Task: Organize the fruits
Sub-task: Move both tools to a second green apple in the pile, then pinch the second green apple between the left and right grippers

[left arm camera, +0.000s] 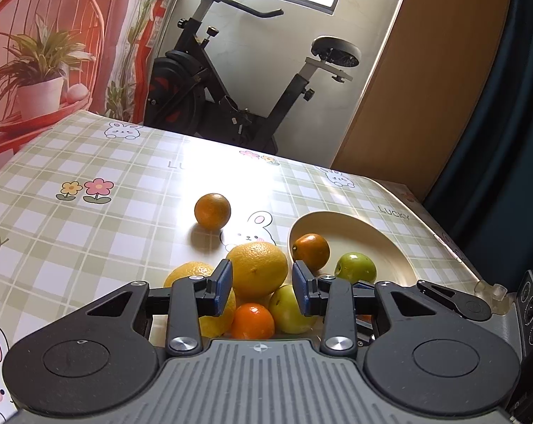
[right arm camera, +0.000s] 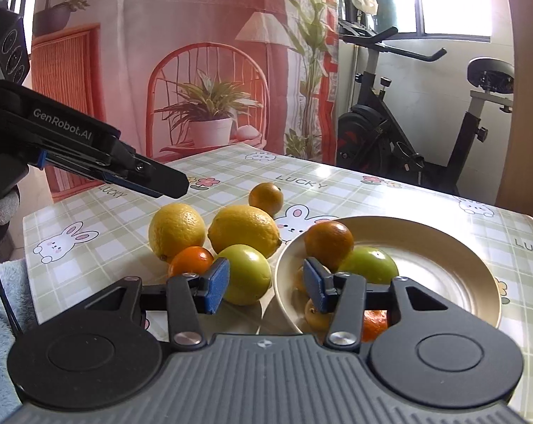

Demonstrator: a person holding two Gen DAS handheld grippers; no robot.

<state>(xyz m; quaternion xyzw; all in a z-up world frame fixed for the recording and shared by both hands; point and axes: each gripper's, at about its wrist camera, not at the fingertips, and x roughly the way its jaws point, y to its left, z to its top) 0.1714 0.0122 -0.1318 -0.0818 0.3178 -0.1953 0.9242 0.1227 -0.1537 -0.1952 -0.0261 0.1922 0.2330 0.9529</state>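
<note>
From the left wrist camera, the left gripper hangs with its blue pads spread wide and nothing between them. Straight ahead of it, right past the pads, sits a big lemon, with its long side lying across the gap, left to right. A second lemon peeks out on the left, and a small orange and a green apple lie below the pads. The cream plate is ahead and to the right, already holding an orange and a green fruit. One lone orange sits farther off on the tablecloth, which says "LUCKY". From the right wrist camera, the right gripper is spread wide too and holds nothing; its left pad is just by the green apple and its right pad is over the plate edge. The left gripper shows here above the two lemons, and "GenRobot.AI" is printed on its side. The left one looks nearer to the lemons, so it would probably take the big lemon and carry it right to the plate.
</note>
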